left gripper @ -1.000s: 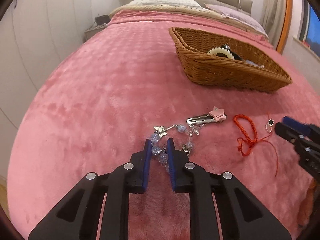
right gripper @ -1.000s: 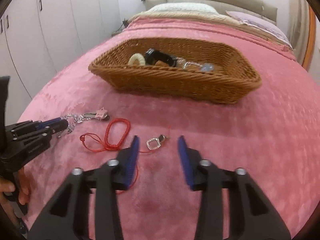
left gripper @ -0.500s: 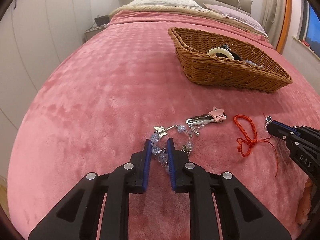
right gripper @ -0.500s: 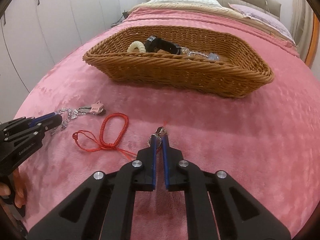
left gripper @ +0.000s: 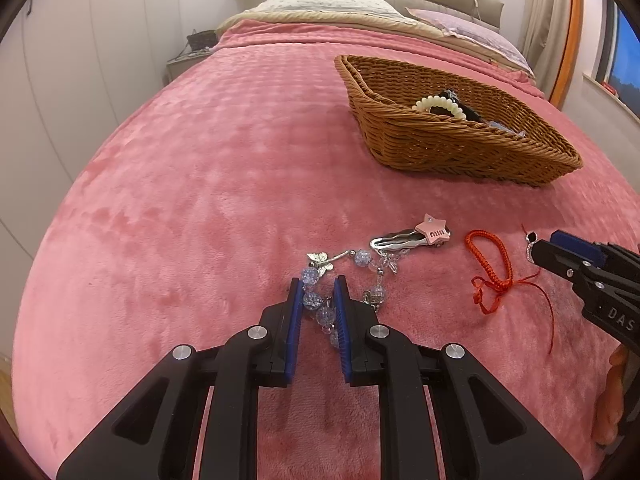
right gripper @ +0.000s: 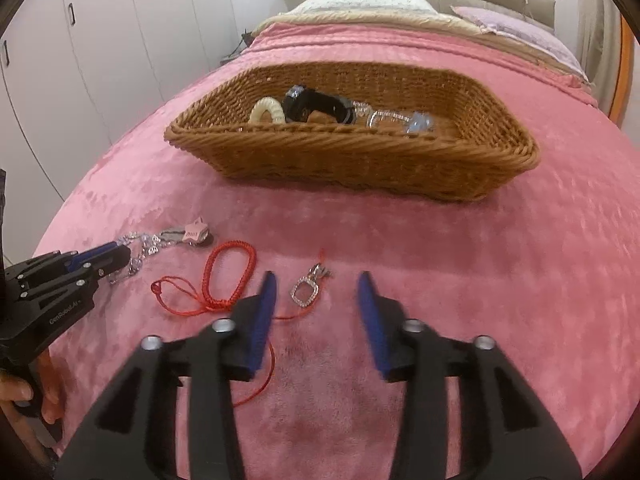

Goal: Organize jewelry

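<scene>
Currently the small silver square pendant point(right gripper: 305, 294) lies mid-frame on the pink blanket point(right gripper: 460, 240), my right gripper point(right gripper: 316, 286) just reopened around it, untouched. Left gripper point(left gripper: 318, 294) pinches the blue beaded bracelet point(left gripper: 320, 308). Wicker basket point(right gripper: 360, 160) above partly filled; four pieces remain.

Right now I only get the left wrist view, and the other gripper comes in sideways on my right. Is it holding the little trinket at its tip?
Observer: No. In the right wrist view the right gripper has just been opening. The silver pendant lies on the blanket between its fingers, untouched.
Operator: What else is in the basket besides the cream coil?
Observer: In the basket, next to a black band, lies a clear piece with a pale blue end.
Operator: Who holds my gripper?
Observer: A hand grips the handle of the left gripper, which pinches the beaded bracelet.
</scene>
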